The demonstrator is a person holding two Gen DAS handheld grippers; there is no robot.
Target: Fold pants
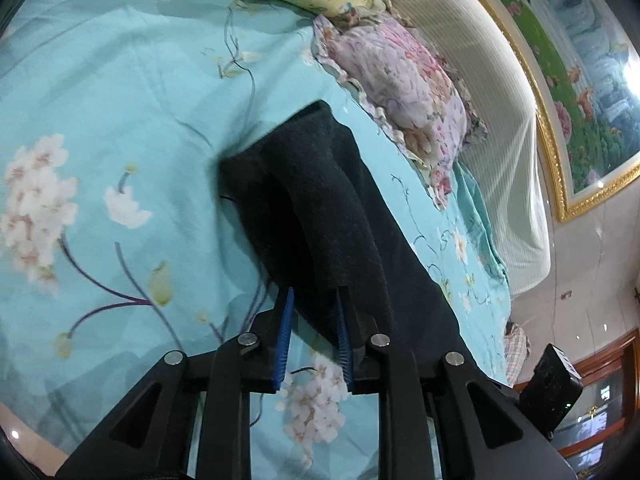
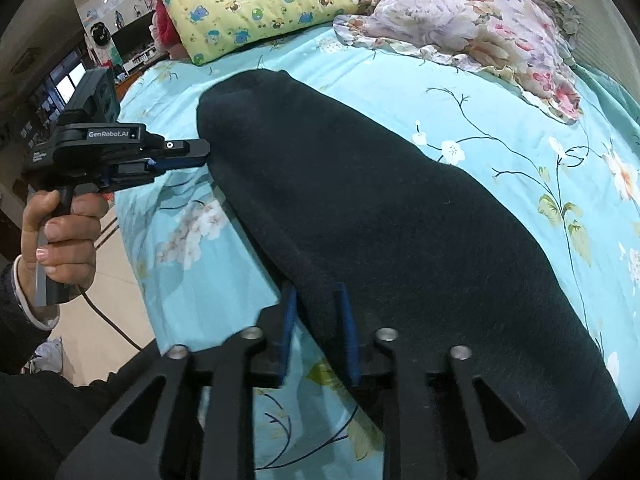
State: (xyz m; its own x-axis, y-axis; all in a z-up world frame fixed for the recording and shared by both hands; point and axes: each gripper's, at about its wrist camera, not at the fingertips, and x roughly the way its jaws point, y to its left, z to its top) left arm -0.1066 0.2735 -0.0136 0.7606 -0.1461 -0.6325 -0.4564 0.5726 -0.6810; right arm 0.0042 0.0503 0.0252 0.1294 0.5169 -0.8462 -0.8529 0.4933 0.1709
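Dark navy pants (image 2: 380, 208) lie lengthwise on a turquoise floral bedsheet (image 2: 500, 120), folded in half with the legs together. In the left wrist view the pants (image 1: 320, 208) run away from my left gripper (image 1: 314, 300), whose blue-padded jaws stand partly open around a raised fold of the cloth. My right gripper (image 2: 316, 296) also has its jaws partly open with the pants' near edge between them. The left gripper also shows in the right wrist view (image 2: 200, 156), at the far end of the pants, held by a hand (image 2: 60, 236).
A yellow cartoon-print quilt (image 2: 260, 0) and a pink floral pillow (image 2: 480, 20) lie at the head of the bed. A striped cream headboard (image 1: 500, 120) and a framed painting (image 1: 580, 80) are behind. The bed's edge and tiled floor (image 2: 100, 300) are to the left.
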